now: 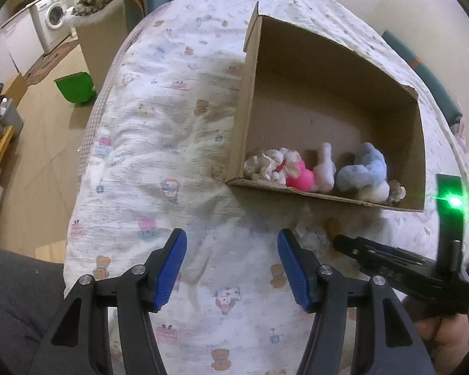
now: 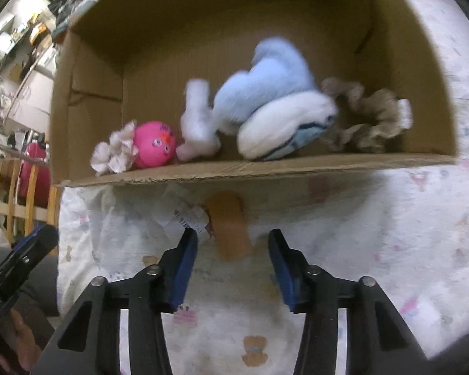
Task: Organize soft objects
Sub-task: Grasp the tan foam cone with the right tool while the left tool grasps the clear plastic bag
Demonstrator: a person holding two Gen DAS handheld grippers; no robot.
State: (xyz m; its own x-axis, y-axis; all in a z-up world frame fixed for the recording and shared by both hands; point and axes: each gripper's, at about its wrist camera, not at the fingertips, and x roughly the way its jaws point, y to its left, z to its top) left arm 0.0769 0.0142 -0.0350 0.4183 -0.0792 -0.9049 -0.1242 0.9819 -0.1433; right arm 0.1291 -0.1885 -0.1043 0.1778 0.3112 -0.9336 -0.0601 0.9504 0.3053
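A cardboard box (image 1: 250, 100) (image 2: 87, 103) sits on the patterned bedspread (image 1: 172, 125). Along its near wall lie soft things: a cream scrunchie (image 1: 265, 164) (image 2: 114, 153), a pink ball with a face (image 1: 300, 176) (image 2: 154, 148), a white plush piece (image 1: 323, 168) (image 2: 197, 125), a blue and white plush (image 1: 364, 172) (image 2: 275, 106) and a brown scrunchie (image 1: 395, 192) (image 2: 365, 118). An orange soft item with a paper tag (image 2: 231, 228) lies on the bedspread just in front of the box. My right gripper (image 2: 233, 240) is open around its near end. My left gripper (image 1: 231, 240) is open and empty over the bedspread.
The right gripper's body shows in the left wrist view (image 1: 400, 268) with a green light. Left of the bed are a wood floor, a green bin (image 1: 75, 86), a washing machine (image 1: 51, 15) and a wooden chair (image 2: 18, 187). Clothes pile up behind the bed.
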